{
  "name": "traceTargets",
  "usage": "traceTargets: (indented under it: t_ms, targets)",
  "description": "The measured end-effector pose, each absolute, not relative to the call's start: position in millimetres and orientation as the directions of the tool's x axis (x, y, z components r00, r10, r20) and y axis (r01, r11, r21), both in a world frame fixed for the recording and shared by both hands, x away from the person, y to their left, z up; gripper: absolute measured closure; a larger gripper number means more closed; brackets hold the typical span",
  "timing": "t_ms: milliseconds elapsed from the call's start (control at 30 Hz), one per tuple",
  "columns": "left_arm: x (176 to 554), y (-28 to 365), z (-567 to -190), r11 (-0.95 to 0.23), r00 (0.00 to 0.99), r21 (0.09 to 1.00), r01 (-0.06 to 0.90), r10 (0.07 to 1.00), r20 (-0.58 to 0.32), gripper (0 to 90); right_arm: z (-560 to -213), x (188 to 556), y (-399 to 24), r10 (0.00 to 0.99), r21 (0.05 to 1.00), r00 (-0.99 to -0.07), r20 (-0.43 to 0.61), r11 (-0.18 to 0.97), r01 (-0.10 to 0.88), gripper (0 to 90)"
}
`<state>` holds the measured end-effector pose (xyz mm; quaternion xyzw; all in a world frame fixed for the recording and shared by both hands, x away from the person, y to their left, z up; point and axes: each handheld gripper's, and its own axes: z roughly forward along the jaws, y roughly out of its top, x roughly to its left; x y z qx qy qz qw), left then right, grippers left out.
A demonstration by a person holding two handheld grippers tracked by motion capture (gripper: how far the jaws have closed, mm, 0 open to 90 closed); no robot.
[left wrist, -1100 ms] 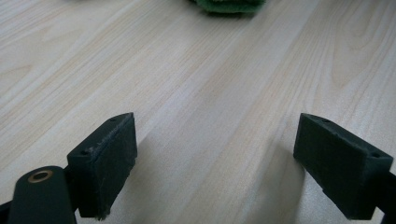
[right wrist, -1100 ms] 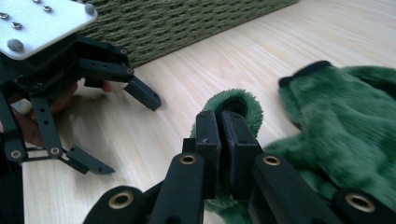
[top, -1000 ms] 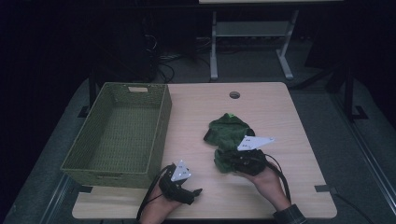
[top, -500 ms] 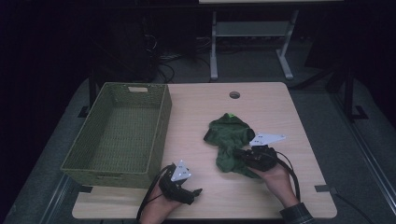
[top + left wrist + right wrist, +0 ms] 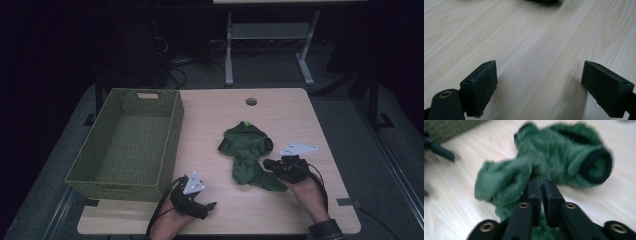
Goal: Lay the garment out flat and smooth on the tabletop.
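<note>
Garment: green, crumpled mid-table, right of the basket.
Right claw: clamped on its near edge, now dragged rightward.
Left claw: wide open, empty, resting.
Meaning: lift into basket looks next.

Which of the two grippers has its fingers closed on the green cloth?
The right gripper: it pinches the green cloth. The left gripper rests open on bare table.

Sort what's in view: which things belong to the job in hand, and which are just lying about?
In the job:
- green garment
- right gripper, shut on its cloth
- green woven basket, likely the destination

Lying about:
- left gripper, open, resting on the table
- metal stand behind
</note>
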<state>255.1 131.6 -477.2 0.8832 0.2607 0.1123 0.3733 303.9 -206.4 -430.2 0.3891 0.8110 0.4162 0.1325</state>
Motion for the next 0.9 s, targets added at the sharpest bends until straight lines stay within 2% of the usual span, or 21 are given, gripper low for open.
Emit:
traceTargets:
  t_ms: [33, 233, 567, 700, 900]
  targets:
    - [255.1, 131.5, -477.2, -0.585, 0.839, 0.718, 0.377, 0.545, 0.003, 12.9, -423.0, 304.2, -207.0, 0.730, 0.798, -0.674, 0.114, 0.337, 0.500, 89.8]
    - [255.2, 131.4, -477.3, -0.584, 0.839, 0.718, 0.378, 0.544, 0.001, 12.7, -414.0, 313.8, -187.2, 0.696, 0.810, -0.709, 0.112, 0.349, 0.471, 89.9]
    - [255.5, 131.5, -477.3, -0.585, 0.840, 0.718, 0.379, 0.543, -0.001, 12.8, -452.5, 334.7, -171.7, 0.696, 0.724, -0.705, 0.135, 0.417, 0.549, 89.9]
    - [255.5, 131.6, -477.3, -0.583, 0.838, 0.718, 0.380, 0.545, -0.002, 13.1, -461.2, 337.8, -166.8, 0.687, 0.690, -0.710, 0.156, 0.438, 0.576, 90.0]
    - [256.0, 131.7, -477.3, -0.583, 0.839, 0.718, 0.379, 0.545, 0.000, 13.2, -463.4, 338.0, -166.8, 0.687, 0.688, -0.707, 0.167, 0.433, 0.583, 90.0]
